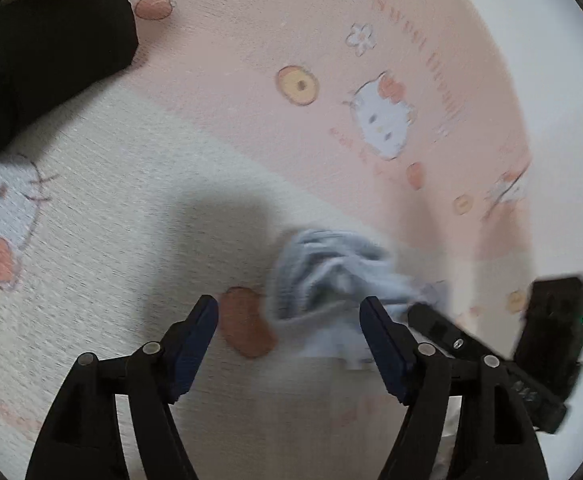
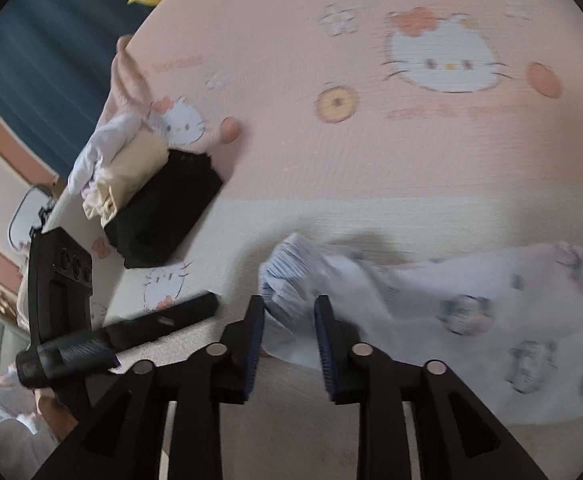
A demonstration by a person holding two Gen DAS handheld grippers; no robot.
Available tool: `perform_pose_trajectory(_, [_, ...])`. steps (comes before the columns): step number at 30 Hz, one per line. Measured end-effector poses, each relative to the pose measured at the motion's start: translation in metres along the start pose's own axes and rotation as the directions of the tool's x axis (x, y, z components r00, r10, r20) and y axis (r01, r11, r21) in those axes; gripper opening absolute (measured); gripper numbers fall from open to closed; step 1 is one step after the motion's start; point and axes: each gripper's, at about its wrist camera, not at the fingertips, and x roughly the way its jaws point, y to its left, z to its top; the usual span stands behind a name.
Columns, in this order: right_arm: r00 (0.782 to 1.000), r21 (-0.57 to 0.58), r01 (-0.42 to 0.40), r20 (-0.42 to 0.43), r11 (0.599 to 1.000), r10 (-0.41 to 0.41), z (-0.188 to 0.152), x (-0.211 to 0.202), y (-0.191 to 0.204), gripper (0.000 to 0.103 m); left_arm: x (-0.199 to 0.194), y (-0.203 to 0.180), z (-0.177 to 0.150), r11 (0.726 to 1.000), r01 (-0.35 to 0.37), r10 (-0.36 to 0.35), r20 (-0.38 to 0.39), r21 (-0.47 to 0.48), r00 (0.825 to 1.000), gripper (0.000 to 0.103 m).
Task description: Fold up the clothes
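Work surface: a bedspread (image 1: pixel 251 32) of fine ribbed weave, upper band peach-pink, lower band cream, printed with white cat faces, small flowers, yellow rings and orange ovals.

Task item: a pale blue-white garment (image 2: pixel 471 312) of thin soft cloth with faint grey-blue cartoon prints. It lies on the cream band and spreads flat toward the right of the right wrist view. Its near end is bunched into soft ridged folds; in the left wrist view this shows as a crumpled blue-grey wad (image 1: pixel 331 276), motion-blurred.

Left gripper (image 1: pixel 289 312): matte black arms with dark blue pads, jaws spread wide, nothing between them. The bunched cloth sits just ahead of and against its right finger. An orange oval print lies beside its left finger.

Right gripper (image 2: pixel 289 312): jaws partly closed, with a narrow gap. The gathered edge of the garment runs between the pads; whether they pinch it I cannot tell, owing to blur.

Off to one side on the bedspread: a folded black garment (image 2: pixel 163 208), blocky and matte, with a cream folded piece (image 2: pixel 131 168) and white crumpled cloth (image 2: pixel 99 148) stacked beyond it.
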Motion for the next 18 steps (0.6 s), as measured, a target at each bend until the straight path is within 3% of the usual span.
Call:
perform_pose_trajectory(2, [1.0, 0.044, -0.017, 0.026, 0.999, 0.016, -0.003, -0.016, -0.015, 0.035, 0.0, -0.003, 0.002, 1.0, 0.002, -0.002, -0.01, -0.013, 1.0, 0.072])
perform_pose_trajectory(5, [0.997, 0.082, -0.06, 0.059, 0.995, 0.055, -0.006, -0.039, -0.029, 0.053, 0.002, -0.012, 0.005, 0.999, -0.039, 0.039, -0.011, 0.026, 0.999, 0.072])
perform_pose_trajectory(11, [0.992, 0.049, 0.079, 0.093, 0.996, -0.084, -0.016, -0.065, -0.047, 0.054, 0.016, -0.03, 0.012, 0.991, -0.1, 0.104, -0.04, 0.087, 0.994, 0.072])
perform_pose_trajectory(18, [0.98, 0.193, 0.175, 0.057, 0.965, -0.189, -0.026, -0.073, -0.092, 0.054, 0.034, -0.049, 0.016, 0.979, -0.145, 0.156, -0.072, 0.142, 0.985, 0.072])
